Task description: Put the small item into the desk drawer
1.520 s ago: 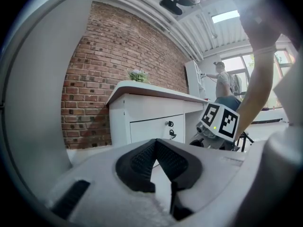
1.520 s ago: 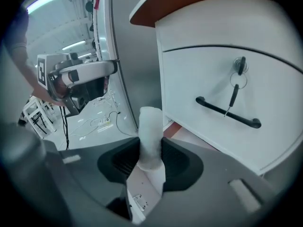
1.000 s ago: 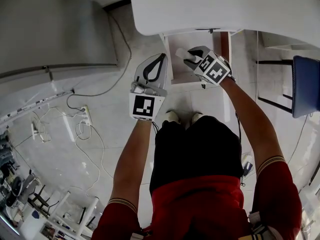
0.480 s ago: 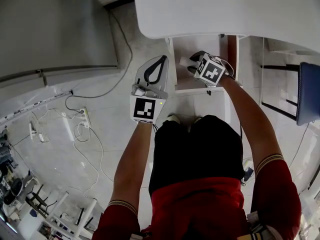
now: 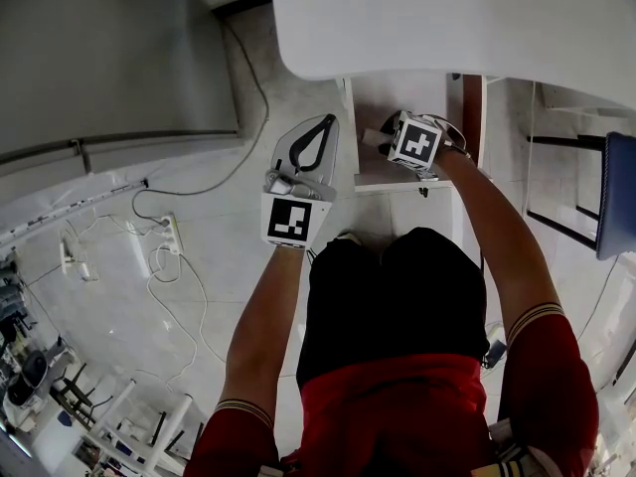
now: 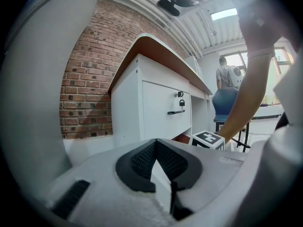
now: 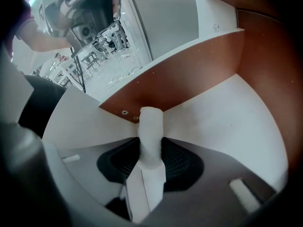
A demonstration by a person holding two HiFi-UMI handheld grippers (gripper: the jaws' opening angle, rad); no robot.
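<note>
The desk drawer (image 5: 397,97) stands pulled out under the white desk (image 5: 447,18), with a white floor (image 7: 222,122) and brown side walls (image 7: 189,70). My right gripper (image 5: 383,132) is over the drawer's inside, shut on the small item (image 5: 371,137). In the right gripper view the small item (image 7: 150,131) is a white, stubby stick that pokes out upright between the dark pads of the right gripper (image 7: 151,148). My left gripper (image 5: 323,122) hangs left of the drawer, shut and holding nothing; the left gripper (image 6: 155,143) faces the desk's side.
A power strip (image 5: 171,232) and loose cables lie on the floor at the left. A blue chair (image 5: 618,192) stands at the right. A locked drawer front with a handle (image 6: 176,111) shows on the desk's side. A person (image 6: 229,74) stands far back.
My right gripper has carried the white item forward, from the drawer's front edge to over its inside. The left gripper has hardly moved.
</note>
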